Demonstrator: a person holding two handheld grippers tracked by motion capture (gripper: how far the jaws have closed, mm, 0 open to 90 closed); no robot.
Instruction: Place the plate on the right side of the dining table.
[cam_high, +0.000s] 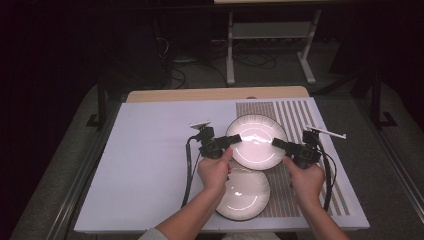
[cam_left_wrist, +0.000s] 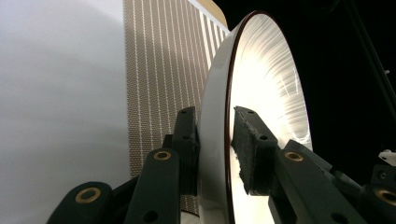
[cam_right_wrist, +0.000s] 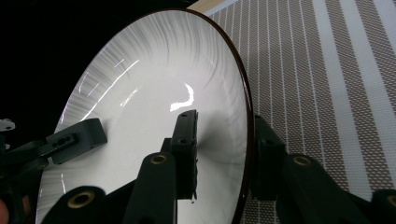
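While both claws clamp opposite rims, the left claw (cam_high: 235, 139) and right claw (cam_high: 276, 143) hold the glossy white ribbed round plate (cam_high: 256, 141) above the bench's striped mat (cam_high: 295, 117) — another white plate (cam_high: 245, 196) lies just beneath.

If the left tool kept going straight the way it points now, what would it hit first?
The far plate it already clamps by the rim: the left tool points across it. Beyond, the right tool grips the opposite rim, likely next in line, though depth is unclear.

second white plate (cam_high: 245, 196), striped mat (cam_high: 300, 116), table (cam_high: 150, 150)
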